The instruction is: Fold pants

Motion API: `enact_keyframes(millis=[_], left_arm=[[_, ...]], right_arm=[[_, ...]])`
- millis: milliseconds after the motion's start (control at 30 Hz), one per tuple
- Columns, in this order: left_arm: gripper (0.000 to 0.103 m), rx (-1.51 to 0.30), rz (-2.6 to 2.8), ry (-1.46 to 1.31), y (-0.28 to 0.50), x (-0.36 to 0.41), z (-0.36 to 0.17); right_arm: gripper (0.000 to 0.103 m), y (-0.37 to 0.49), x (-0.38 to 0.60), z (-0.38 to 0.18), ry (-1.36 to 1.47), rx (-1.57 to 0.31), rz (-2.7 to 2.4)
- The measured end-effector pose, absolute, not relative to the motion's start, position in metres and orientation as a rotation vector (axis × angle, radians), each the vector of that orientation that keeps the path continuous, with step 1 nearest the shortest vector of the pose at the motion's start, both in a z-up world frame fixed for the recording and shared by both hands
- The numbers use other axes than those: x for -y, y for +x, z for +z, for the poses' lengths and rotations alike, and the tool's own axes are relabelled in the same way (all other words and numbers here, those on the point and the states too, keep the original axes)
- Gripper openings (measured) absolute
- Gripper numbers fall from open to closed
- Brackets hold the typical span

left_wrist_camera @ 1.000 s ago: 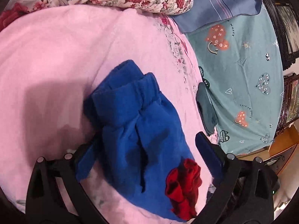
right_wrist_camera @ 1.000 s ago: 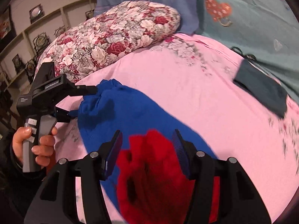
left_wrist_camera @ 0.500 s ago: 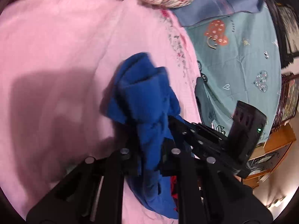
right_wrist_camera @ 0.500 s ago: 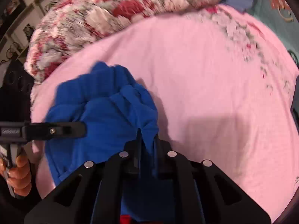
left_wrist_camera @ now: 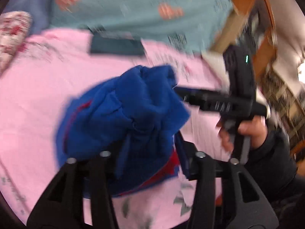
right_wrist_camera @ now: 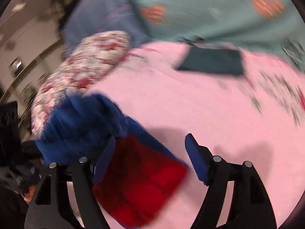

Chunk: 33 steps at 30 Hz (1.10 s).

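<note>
The blue fleece pants [left_wrist_camera: 129, 114] with a red lining lie bunched on the pink bedspread [left_wrist_camera: 34, 99]. My left gripper [left_wrist_camera: 150, 152] has its jaws apart with the bunched cloth lying between them. My right gripper [right_wrist_camera: 150, 152] is open, jaws wide, over the pants' red inner side [right_wrist_camera: 141, 187]; the blue bunch [right_wrist_camera: 80, 122] sits at its left finger. The right gripper's body and the hand holding it also show in the left wrist view [left_wrist_camera: 234, 99], just right of the pants. Both views are motion-blurred.
A dark folded garment [left_wrist_camera: 116, 45] lies farther back on the pink spread, also in the right wrist view [right_wrist_camera: 211, 61]. A floral pillow [right_wrist_camera: 85, 64] sits at the left, a teal patterned sheet [left_wrist_camera: 133, 5] behind. Wooden furniture [left_wrist_camera: 247, 19] stands at the right.
Both grippers were shut on the blue pants half a second ago; now both have opened. The cameras have swung, and the pants lie more spread, with the red lining showing.
</note>
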<state>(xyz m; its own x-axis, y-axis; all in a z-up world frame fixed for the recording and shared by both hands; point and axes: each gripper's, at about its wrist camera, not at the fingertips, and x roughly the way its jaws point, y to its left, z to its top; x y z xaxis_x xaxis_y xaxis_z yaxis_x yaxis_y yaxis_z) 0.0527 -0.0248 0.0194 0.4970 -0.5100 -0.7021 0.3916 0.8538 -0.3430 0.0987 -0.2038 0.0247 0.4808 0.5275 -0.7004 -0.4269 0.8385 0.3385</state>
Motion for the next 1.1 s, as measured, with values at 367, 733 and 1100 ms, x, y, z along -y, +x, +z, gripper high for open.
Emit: enact_keyframes(millis=[367,733,1100], left_arm=[[0.092,-0.781,-0.632,-0.304,0.004,-0.029,0.052],[0.096,-0.827,-0.357,-0.503,0.031,-0.104,0.012],[0.098,-0.997,-0.385,-0.253,0.058,-0.029,-0.058]], right_arm=[[0.078,0.064,0.245,0.011,0.410,-0.972,0.587],[0.032,0.057,0.141,0.003,0.105,-1.021,0.666],[0.057,0.043,0.200,-0.022,0.178,-1.129,0.466]])
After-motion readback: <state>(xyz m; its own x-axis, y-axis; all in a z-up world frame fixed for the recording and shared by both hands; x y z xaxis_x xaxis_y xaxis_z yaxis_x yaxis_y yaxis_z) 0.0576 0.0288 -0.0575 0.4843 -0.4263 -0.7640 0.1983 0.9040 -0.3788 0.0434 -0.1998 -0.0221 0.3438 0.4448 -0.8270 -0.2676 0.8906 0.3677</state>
